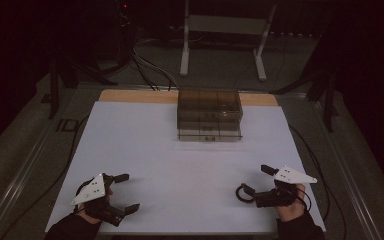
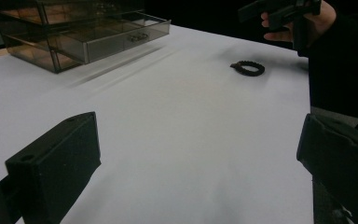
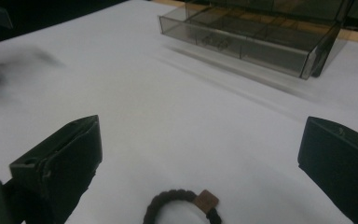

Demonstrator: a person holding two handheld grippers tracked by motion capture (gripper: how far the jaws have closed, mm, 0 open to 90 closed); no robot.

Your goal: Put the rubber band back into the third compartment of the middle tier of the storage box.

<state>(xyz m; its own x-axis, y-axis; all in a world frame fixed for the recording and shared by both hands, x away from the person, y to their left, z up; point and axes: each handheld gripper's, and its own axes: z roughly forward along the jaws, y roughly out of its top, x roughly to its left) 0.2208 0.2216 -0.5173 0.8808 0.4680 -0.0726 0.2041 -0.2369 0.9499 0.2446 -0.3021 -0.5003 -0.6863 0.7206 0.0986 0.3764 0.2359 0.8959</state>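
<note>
- At the far middle of the white worktop (image 1: 145, 150) we note a smoky clear drawer unit (image 1: 209, 114), its lowest drawer (image 3: 242, 39) pulled out toward us.
- Nothing lies between that unit and our tongs; bare sheet all the way across.
- Our thing: a dark braided ring (image 3: 182, 206) with a small brown tag, lying flat on the worktop, near the right front corner.
- In the right gripper view it sits between and just ahead of the jaws, touching neither.
- Right tongs (image 1: 254, 180) spread wide, holding nothing, just beside the ring.
- Left tongs (image 1: 126, 192) also spread wide and empty, near the left front edge, well apart from the ring (image 2: 247, 68).
- The near edge runs close under both hands; the right edge is near the right tongs. Open room lies mid-sheet.
</note>
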